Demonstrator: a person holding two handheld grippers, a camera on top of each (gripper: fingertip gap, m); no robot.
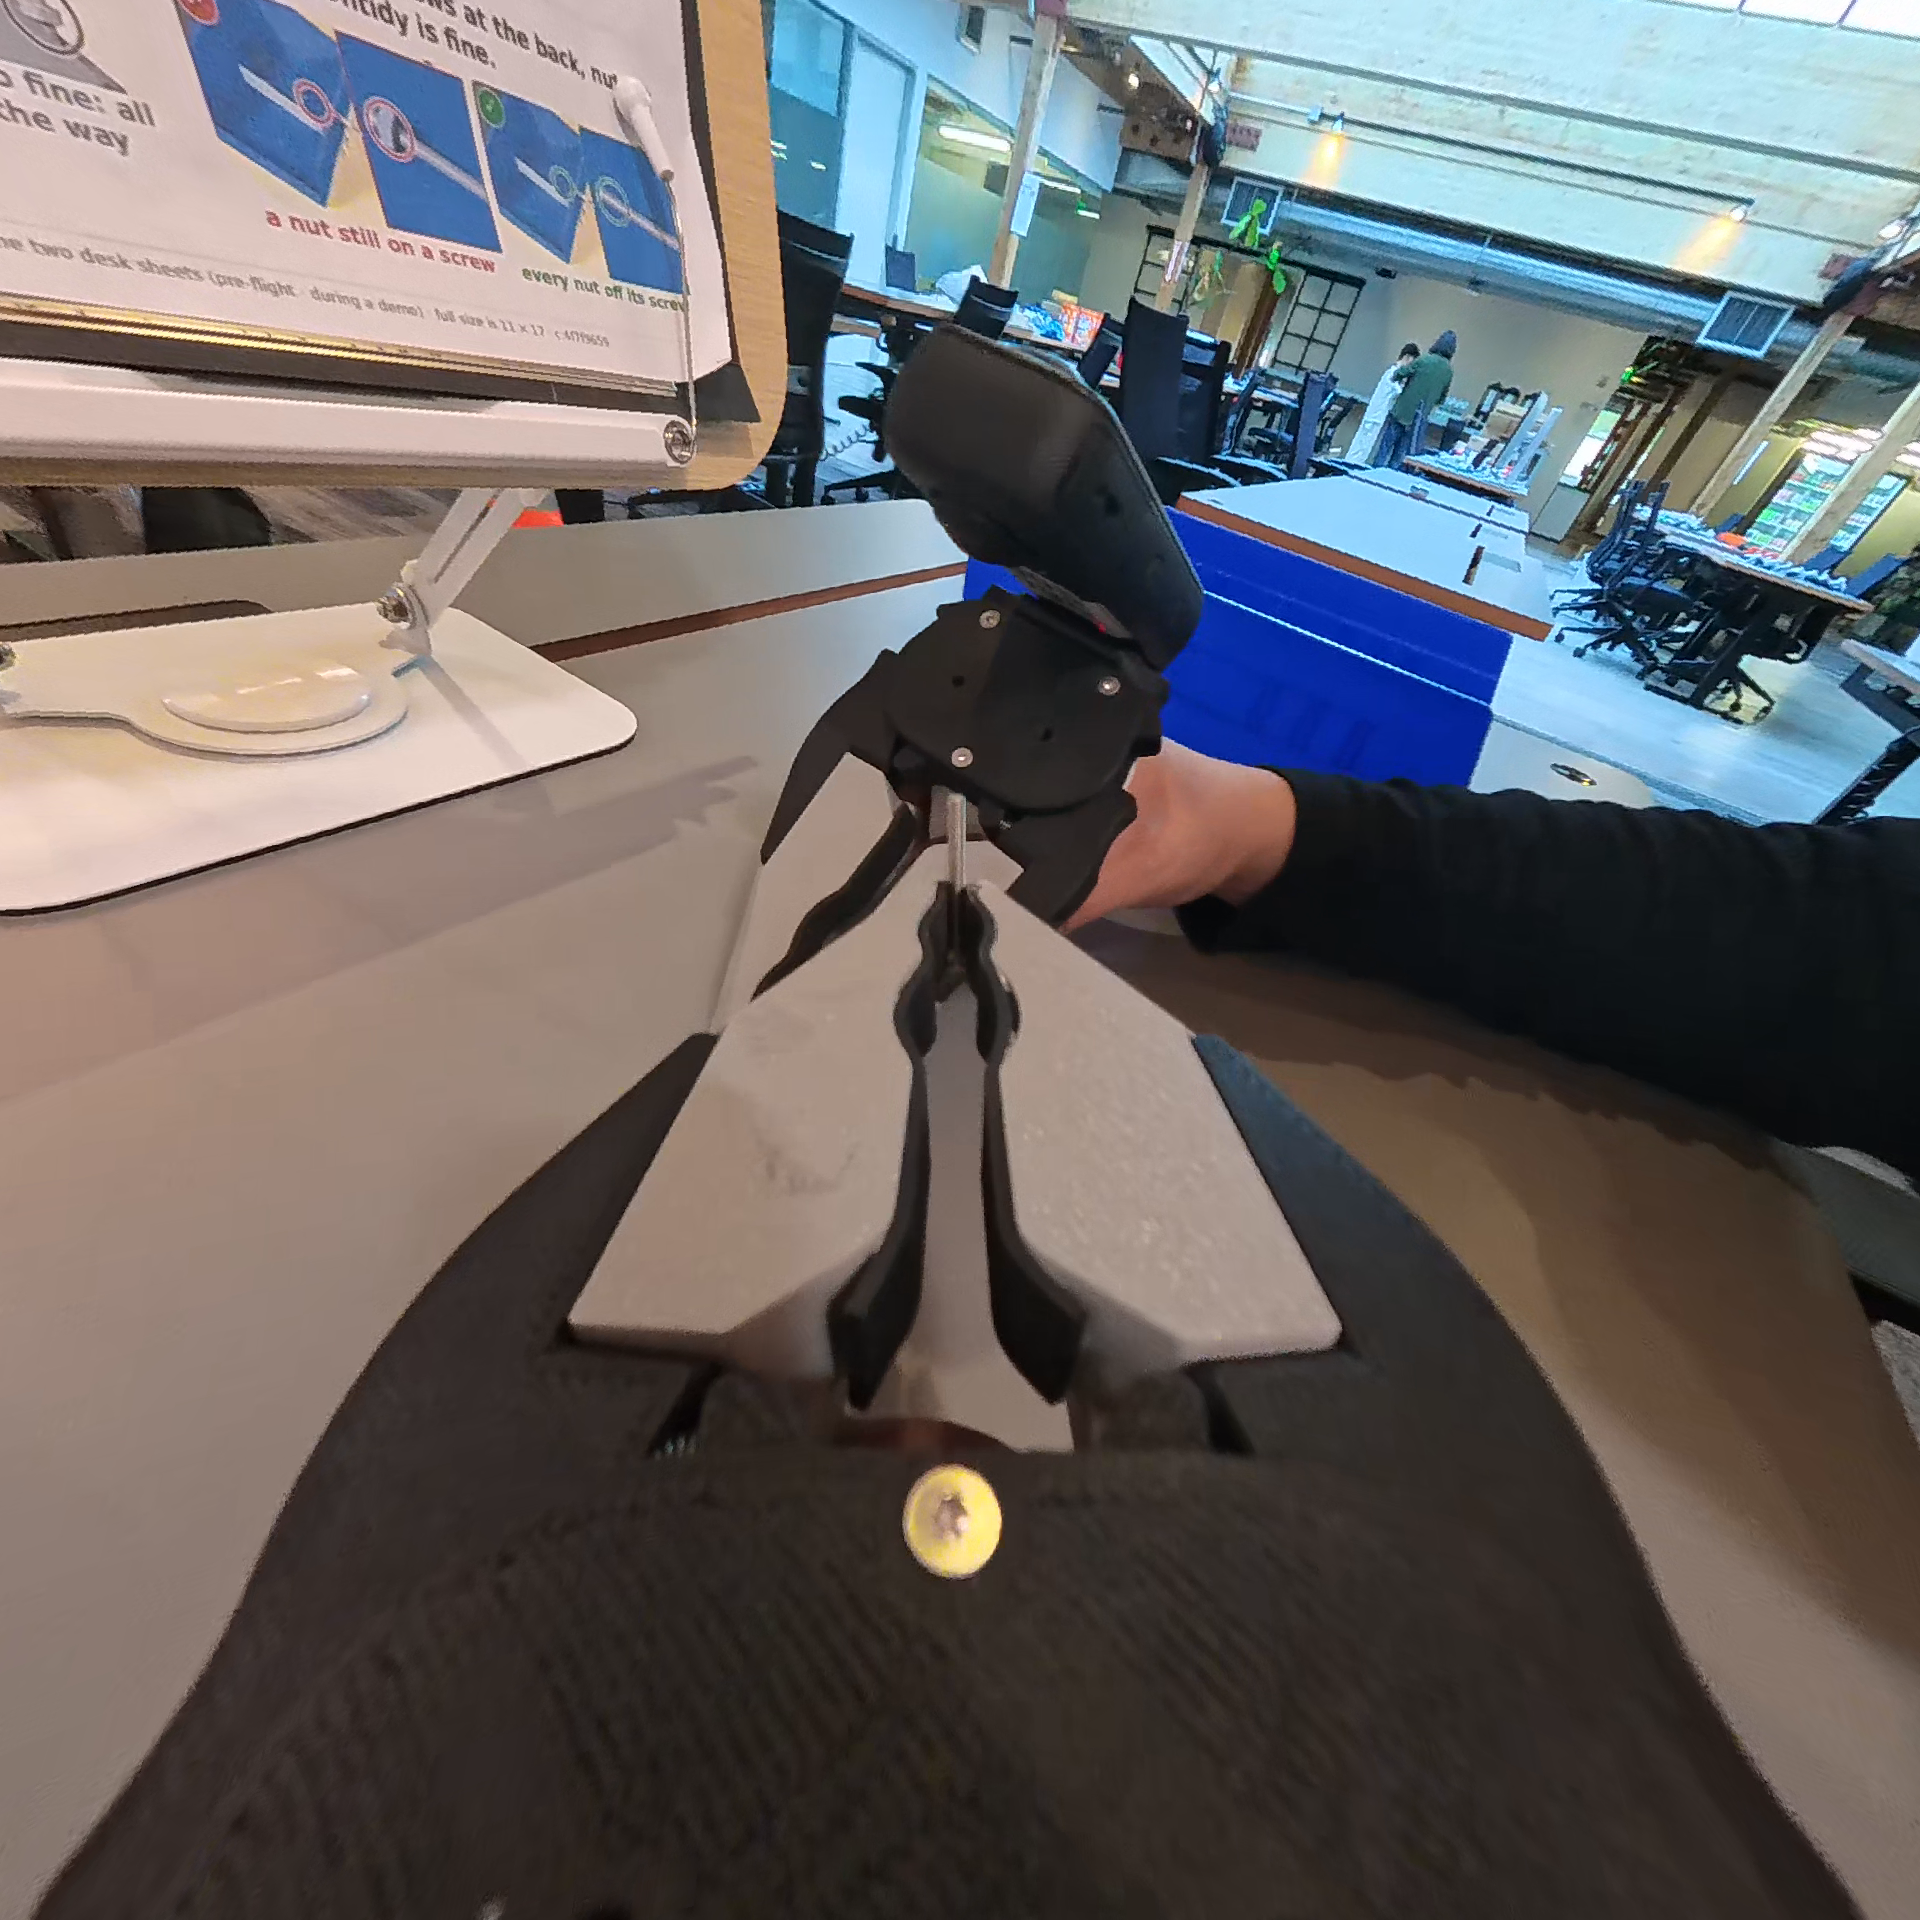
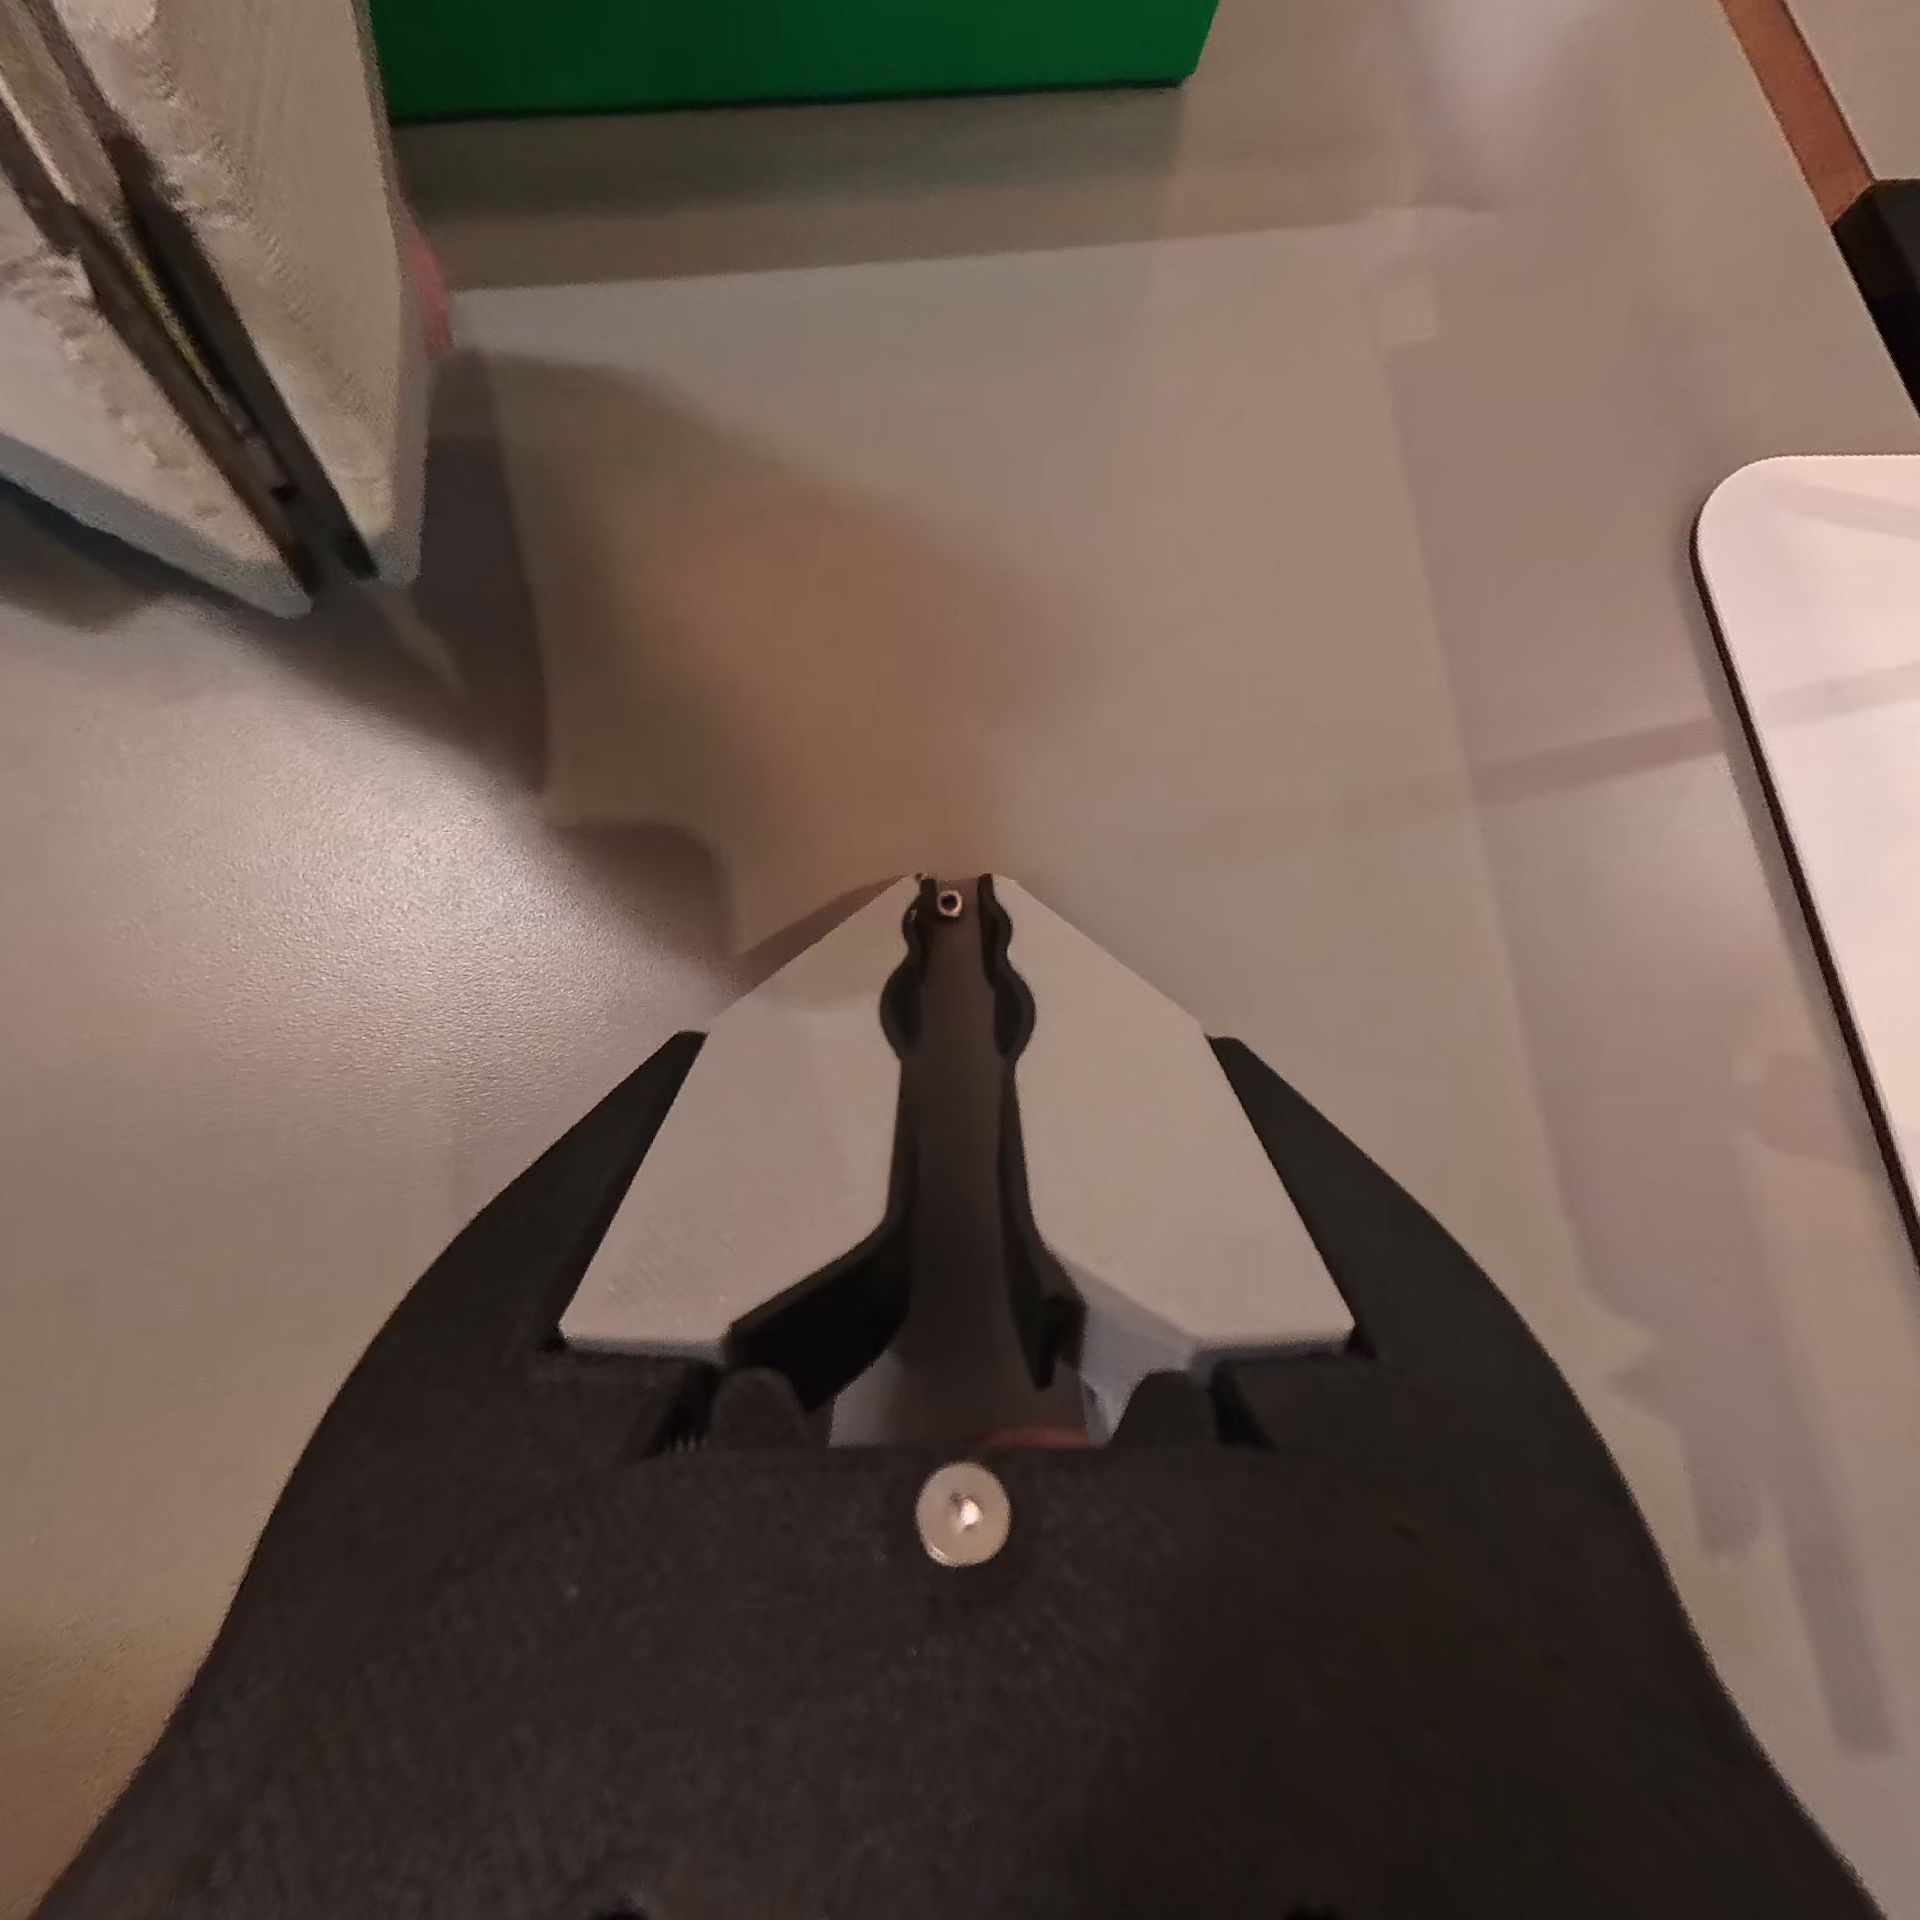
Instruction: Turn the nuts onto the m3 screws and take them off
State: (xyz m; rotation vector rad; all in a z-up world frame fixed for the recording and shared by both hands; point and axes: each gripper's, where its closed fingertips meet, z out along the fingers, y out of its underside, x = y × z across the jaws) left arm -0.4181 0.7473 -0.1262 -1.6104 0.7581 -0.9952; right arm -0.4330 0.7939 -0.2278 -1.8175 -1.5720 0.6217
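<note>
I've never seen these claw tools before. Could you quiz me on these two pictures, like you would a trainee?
1. True or false: the left claw is shut on a thin metal screw that sticks out past its tips.
2. In the right wrist view, what colour is the box on the table beyond the right claw? A red, B green, C yellow.
3. Fill in: the tiny metal piece pinched at the right claw's tips is a ____.

Key: 1 true. 2 B. 3 nut.
</note>
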